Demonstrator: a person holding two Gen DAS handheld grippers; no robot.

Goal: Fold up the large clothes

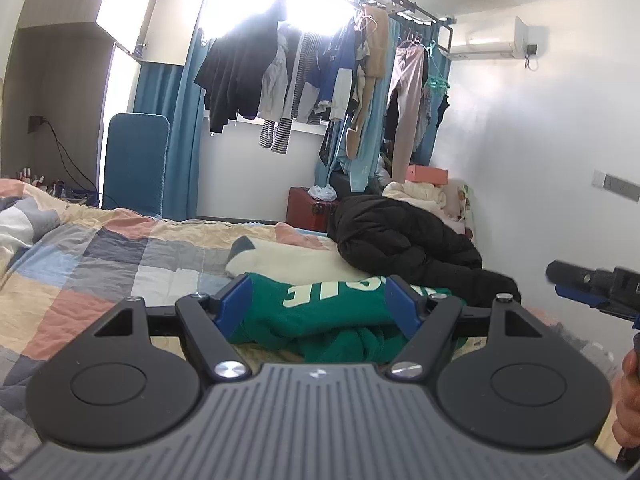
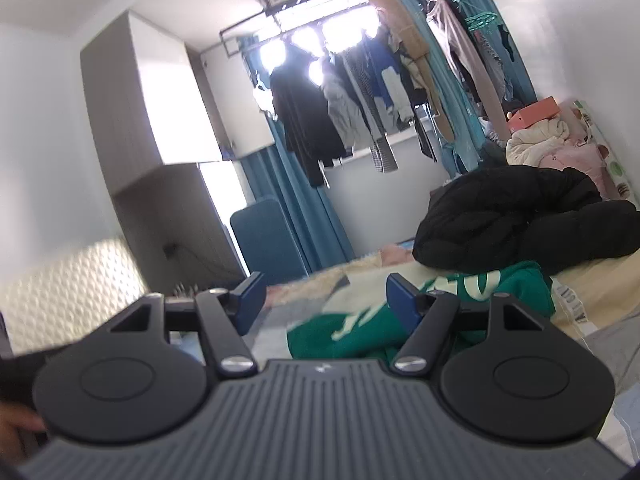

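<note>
on the bed, near its right side, lies the green sweatshirt in a crumpled heap, its white lettering creased and only partly readable. its near edge is hidden behind the body of the left gripper, whose blue fingers stand wide apart with nothing between them, framing the heap from above. the right gripper is likewise spread and empty; its view is blurred, so the sweatshirt's left hem seems to trail toward the middle of the bed, though i cannot be sure. just behind the sweatshirt a black puffer jacket is piled, touching it, with a cream garment beside. the checked quilt to the left lies bare and flat. beyond the bed's far edge hang clothes on a rack before blue curtains.
</note>
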